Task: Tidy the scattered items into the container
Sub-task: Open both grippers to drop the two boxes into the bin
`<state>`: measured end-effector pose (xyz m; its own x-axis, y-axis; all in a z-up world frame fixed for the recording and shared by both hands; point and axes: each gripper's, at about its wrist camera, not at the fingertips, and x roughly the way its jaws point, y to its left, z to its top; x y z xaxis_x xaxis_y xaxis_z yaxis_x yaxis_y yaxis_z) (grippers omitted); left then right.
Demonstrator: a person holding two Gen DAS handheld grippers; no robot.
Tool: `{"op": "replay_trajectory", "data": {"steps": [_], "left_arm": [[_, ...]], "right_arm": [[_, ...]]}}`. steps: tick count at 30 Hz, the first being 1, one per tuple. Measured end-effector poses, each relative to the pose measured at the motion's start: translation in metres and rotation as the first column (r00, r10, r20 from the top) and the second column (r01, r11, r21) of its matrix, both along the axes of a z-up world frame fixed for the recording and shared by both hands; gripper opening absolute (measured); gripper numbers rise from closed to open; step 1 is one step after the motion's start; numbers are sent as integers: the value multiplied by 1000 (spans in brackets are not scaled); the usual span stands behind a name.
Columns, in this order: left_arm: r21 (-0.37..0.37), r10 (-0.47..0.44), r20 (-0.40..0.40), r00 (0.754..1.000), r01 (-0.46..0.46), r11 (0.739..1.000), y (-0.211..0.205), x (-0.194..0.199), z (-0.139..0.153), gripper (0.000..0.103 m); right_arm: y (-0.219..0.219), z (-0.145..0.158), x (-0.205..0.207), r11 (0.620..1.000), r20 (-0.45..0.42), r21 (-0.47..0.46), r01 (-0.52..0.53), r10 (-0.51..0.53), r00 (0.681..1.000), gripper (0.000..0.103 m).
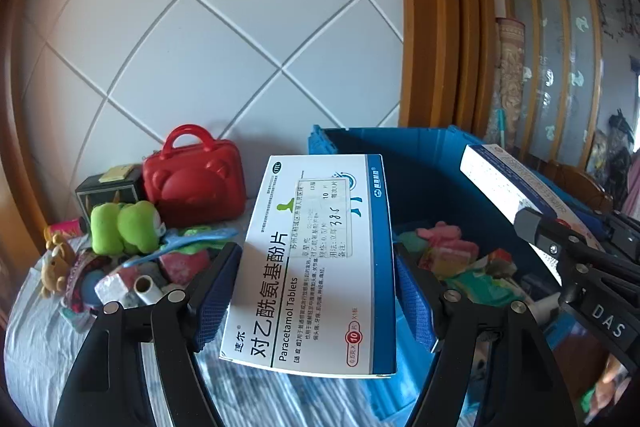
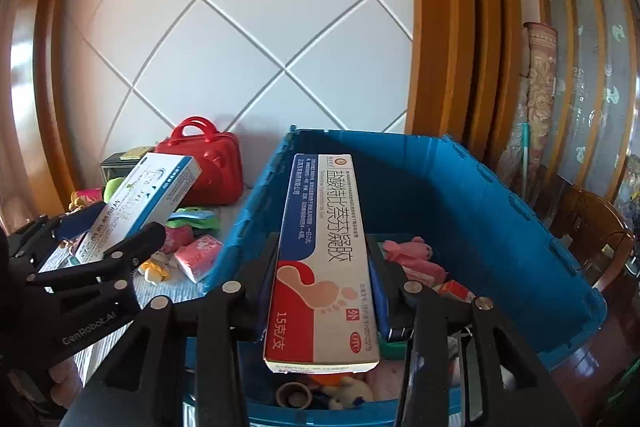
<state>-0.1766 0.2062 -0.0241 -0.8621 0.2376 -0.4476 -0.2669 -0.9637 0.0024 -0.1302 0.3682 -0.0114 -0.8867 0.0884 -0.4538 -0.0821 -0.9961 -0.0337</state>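
Note:
My left gripper [image 1: 316,259] is shut on a white and blue paracetamol tablet box [image 1: 316,267], held above the near left edge of the blue crate [image 1: 420,163]. My right gripper [image 2: 324,247] is shut on a long white, red and blue foot gel box [image 2: 326,259], held over the inside of the blue crate [image 2: 460,195]. The left gripper [image 2: 92,235] with the tablet box [image 2: 140,199] shows at the left of the right wrist view. The right gripper [image 1: 560,251] with the gel box [image 1: 516,187] shows at the right of the left wrist view. The crate holds several toys and packets.
Left of the crate, on a pale striped cloth [image 1: 48,339], lie a red toy suitcase [image 1: 196,183], a green plush [image 1: 124,227], a dark box [image 1: 108,187], a small bear [image 1: 56,263], pink packets [image 2: 198,255] and other small items. A tiled wall [image 1: 200,27] stands behind. A wooden chair [image 2: 592,231] is at the right.

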Motion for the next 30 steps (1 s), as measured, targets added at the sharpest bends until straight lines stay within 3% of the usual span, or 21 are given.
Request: {"op": "replay_trajectory", "data": {"steps": [7, 13, 22, 24, 28, 30], "left_arm": [[-19, -40, 3, 999, 40, 999, 98, 16, 6, 74], [-65, -51, 56, 997, 54, 996, 156, 14, -8, 74], [-89, 2, 76, 997, 5, 996, 179, 5, -21, 75], [-90, 1, 90, 996, 7, 996, 181, 1, -22, 83], [-98, 16, 106, 994, -5, 995, 182, -3, -27, 83], [-90, 15, 109, 994, -5, 996, 180, -3, -27, 83]], "right_arm": [[96, -15, 2, 999, 35, -18, 49, -49, 998, 39], [143, -29, 3, 997, 67, -49, 64, -61, 996, 39], [160, -32, -8, 997, 60, -61, 39, -35, 998, 39], [162, -32, -11, 997, 58, -65, 40, -36, 998, 39], [166, -32, -15, 996, 58, -72, 43, -39, 998, 39], [168, -32, -17, 996, 56, -74, 46, -42, 998, 45]]}}
